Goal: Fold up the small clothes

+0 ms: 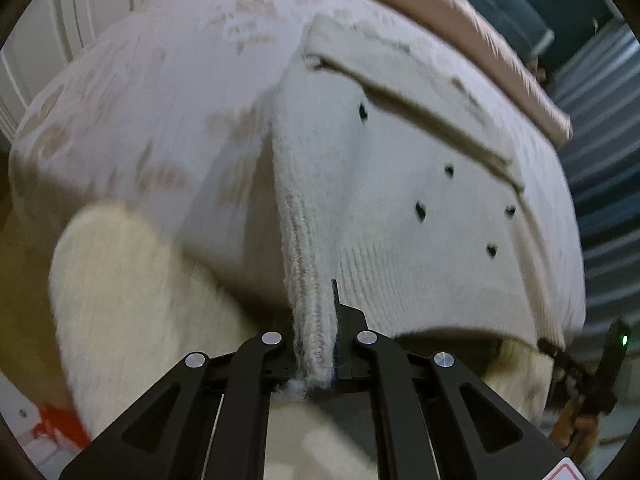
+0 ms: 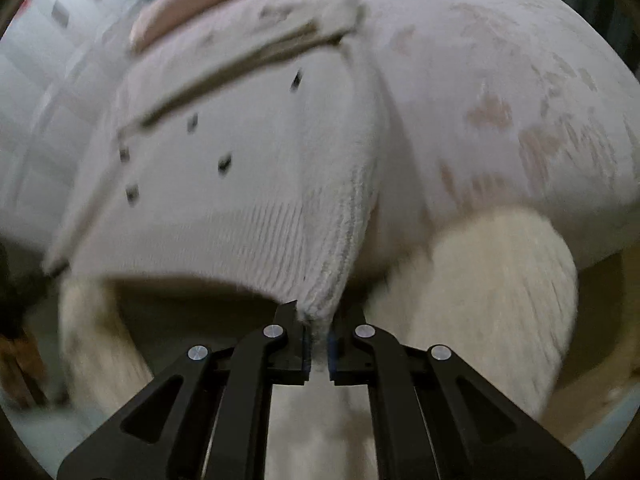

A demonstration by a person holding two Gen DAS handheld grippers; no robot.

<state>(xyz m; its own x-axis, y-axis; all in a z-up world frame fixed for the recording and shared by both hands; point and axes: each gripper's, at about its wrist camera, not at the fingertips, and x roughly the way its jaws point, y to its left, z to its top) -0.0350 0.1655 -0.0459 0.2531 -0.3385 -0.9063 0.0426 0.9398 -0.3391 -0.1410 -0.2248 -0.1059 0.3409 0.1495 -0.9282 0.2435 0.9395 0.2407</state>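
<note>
A small white knit sweater (image 1: pixel 400 200) with small dark dots lies over a pale patterned bed cover (image 1: pixel 160 92). My left gripper (image 1: pixel 316 344) is shut on a ribbed corner of its hem and lifts it. My right gripper (image 2: pixel 318 336) is shut on the other ribbed corner of the sweater (image 2: pixel 240 152). A cream sleeve (image 1: pixel 120 292) hangs below the lifted hem on the left; it also shows in the right wrist view (image 2: pixel 492 292). Both views are blurred by motion.
A pink blanket edge (image 1: pixel 480 28) lies across the far side of the bed. Grey-blue striped fabric (image 1: pixel 600 200) is at the right. White panels (image 2: pixel 44 80) stand at the left of the right wrist view. The other gripper's body (image 1: pixel 592 380) shows at lower right.
</note>
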